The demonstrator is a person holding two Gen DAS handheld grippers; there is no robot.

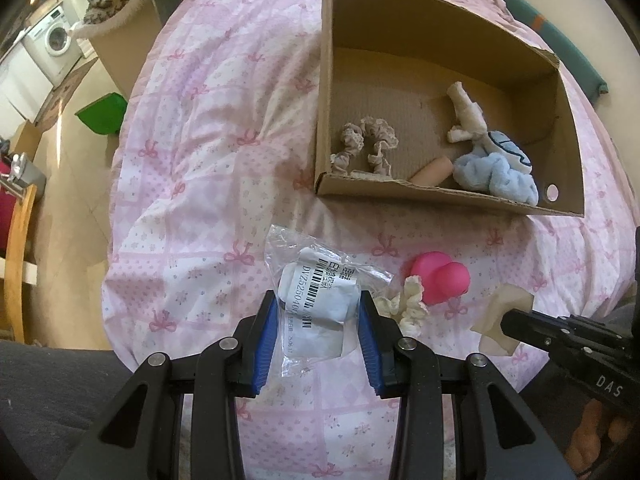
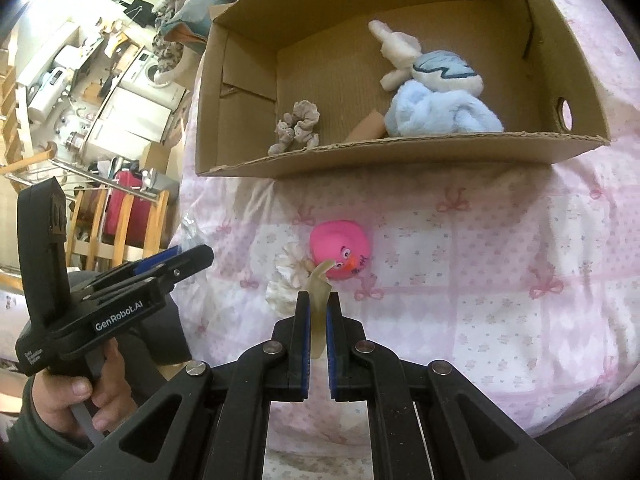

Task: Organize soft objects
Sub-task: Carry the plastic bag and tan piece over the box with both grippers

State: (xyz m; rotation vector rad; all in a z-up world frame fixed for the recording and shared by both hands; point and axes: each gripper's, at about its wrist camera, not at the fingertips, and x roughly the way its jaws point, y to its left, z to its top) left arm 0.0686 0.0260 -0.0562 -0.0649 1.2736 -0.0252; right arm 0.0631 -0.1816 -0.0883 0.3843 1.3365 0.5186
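Currently left hand-held gripper (image 1: pixel 318 314) clamps plastic bag (image 1: pixel 320 300); right hand-held gripper (image 2: pixel 319 312) pinches beige rubbery piece (image 2: pixel 320 300).

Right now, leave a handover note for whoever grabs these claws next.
Left claw: closed on the clear bagged item, at the quilt.
Right claw: shut on a beige rubbery piece.
Already in the cardboard box: blue plush, cream plush, grey scrunchie, a peach-coloured item.
On the quilt: pink duck, with the white scrunchie beside it.
Left: box both held items, then the duck and the white scrunchie.
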